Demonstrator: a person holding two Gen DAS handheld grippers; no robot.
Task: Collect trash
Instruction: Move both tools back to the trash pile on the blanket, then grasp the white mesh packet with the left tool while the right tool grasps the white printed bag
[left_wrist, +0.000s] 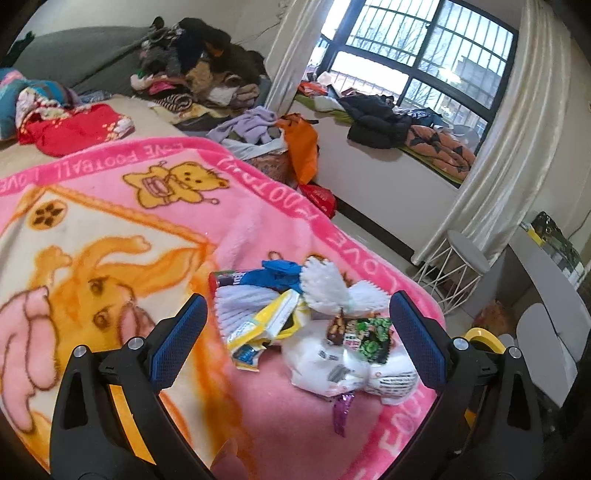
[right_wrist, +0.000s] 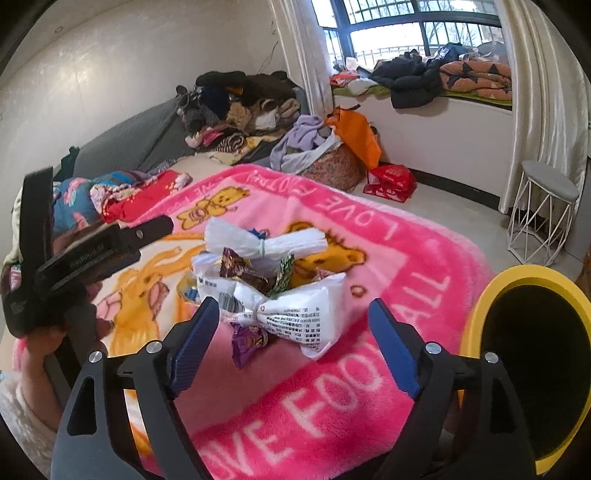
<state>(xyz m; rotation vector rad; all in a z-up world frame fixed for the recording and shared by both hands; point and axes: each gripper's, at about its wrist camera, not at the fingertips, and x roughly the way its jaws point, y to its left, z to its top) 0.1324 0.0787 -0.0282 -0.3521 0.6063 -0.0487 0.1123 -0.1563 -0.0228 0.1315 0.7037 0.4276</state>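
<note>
1. Left wrist view: the left gripper (left_wrist: 295, 328) hovers over a pile of trash (left_wrist: 306, 325) on the pink blanket (left_wrist: 110, 229). Its jaws stand wide apart, one blue pad on each side of the pile, and grip nothing.
2. Pile, same view: a blue wrapper (left_wrist: 275, 277), a white ribbed packet (left_wrist: 325, 284), a yellow wrapper (left_wrist: 269, 321), a green printed wrapper (left_wrist: 373, 332), a knotted white bag (left_wrist: 332, 369) and a purple wrapper (left_wrist: 341, 410) lie heaped together near the blanket's corner.
3. Right wrist view: the right gripper (right_wrist: 295, 343) faces the same pile from the blanket's edge, jaws wide and empty, with the knotted white bag (right_wrist: 295, 314) and purple wrapper (right_wrist: 247, 341) just ahead of the pads (whether either pad touches them cannot be told).
4. Right wrist view, lower right: a yellow-rimmed bin (right_wrist: 532, 354) stands beside the bed, mouth turned to the camera.
5. Right wrist view, left edge: a hand (right_wrist: 55, 343) holds the left gripper's black frame.
</note>
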